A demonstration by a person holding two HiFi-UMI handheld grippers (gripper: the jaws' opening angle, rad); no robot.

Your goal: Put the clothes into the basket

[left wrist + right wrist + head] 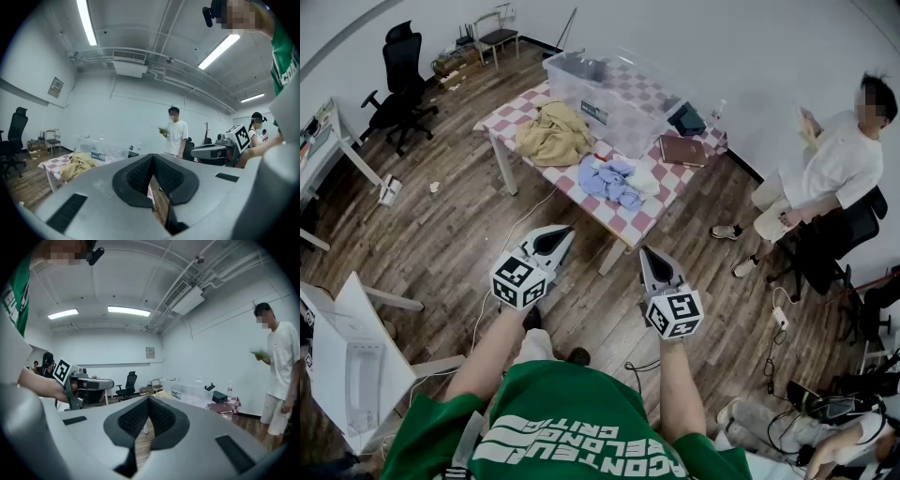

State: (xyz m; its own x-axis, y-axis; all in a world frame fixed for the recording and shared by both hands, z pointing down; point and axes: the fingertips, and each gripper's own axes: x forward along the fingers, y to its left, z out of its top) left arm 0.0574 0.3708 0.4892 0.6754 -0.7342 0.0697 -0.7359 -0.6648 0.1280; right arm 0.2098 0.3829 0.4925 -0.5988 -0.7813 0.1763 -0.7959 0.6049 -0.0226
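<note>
Tan garment (553, 133): crumpled heap, well ahead of the left claw (564, 232), a little to its left.
Blue clothes (607, 181): small rumpled pile, a pale piece (645, 180) touching its right side; ahead, between the left claw and the right claw (645, 253), nearest them.
Basket (614, 98): clear plastic bin, upright, farthest ahead, just behind both heaps.

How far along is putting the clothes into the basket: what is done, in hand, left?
Done: nothing evident; the tan garment and blue clothes lie on the table beside the clear basket. In hand: nothing; left gripper and right gripper are shut, empty, short of the table. Left: every garment.
</note>
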